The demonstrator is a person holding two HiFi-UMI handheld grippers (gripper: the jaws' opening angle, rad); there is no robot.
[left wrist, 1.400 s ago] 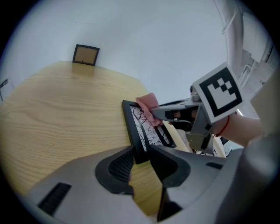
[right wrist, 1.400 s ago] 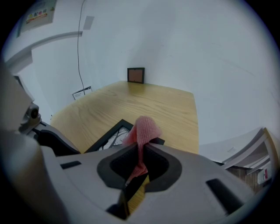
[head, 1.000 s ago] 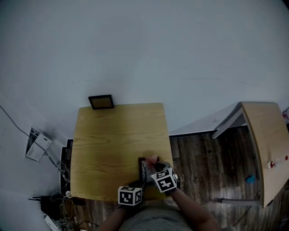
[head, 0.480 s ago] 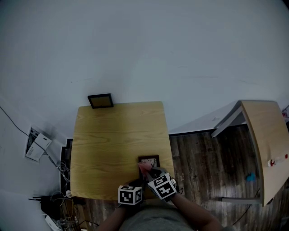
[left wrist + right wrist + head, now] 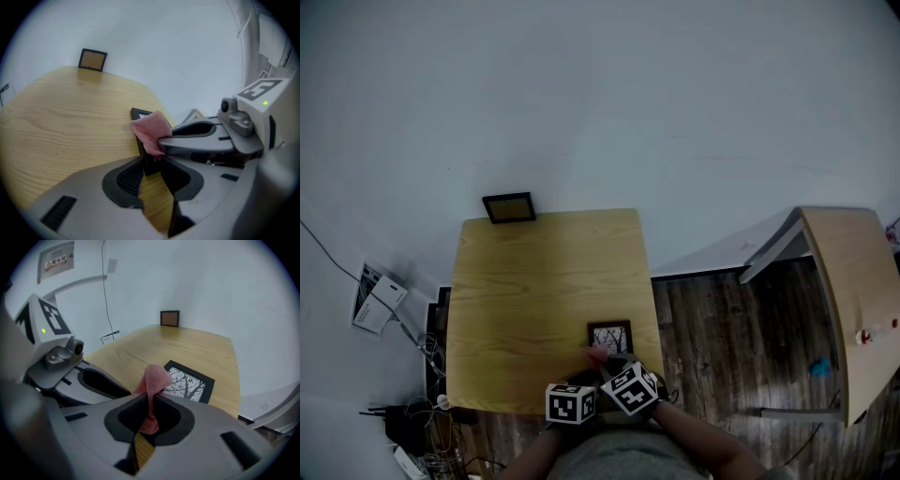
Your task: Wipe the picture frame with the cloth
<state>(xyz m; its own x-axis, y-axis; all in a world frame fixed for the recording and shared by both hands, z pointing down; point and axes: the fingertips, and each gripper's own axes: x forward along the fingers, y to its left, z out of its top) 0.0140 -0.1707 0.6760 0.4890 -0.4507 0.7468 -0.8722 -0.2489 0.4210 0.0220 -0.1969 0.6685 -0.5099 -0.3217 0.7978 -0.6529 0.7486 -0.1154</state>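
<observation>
While the right gripper (image 5: 149, 401) pinches the pink cloth (image 5: 154, 378) tight between its jaws, the cloth hangs at the near edge of the picture frame (image 5: 609, 336), which lies flat on the wooden table (image 5: 525, 300). The left gripper (image 5: 149, 168) seems clamped on the frame's edge (steadying it, I judge). Wiping is under way, with most of the frame's face left to do. No container shows.

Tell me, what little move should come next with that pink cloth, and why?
Probably slide the right claw forward so the pink cloth sweeps across the picture frame. That claw pinches the cloth, which sits at the frame's near corner with most of its face lying beyond, and the left claw appears to grip the frame's near edge, steadying it.
</observation>
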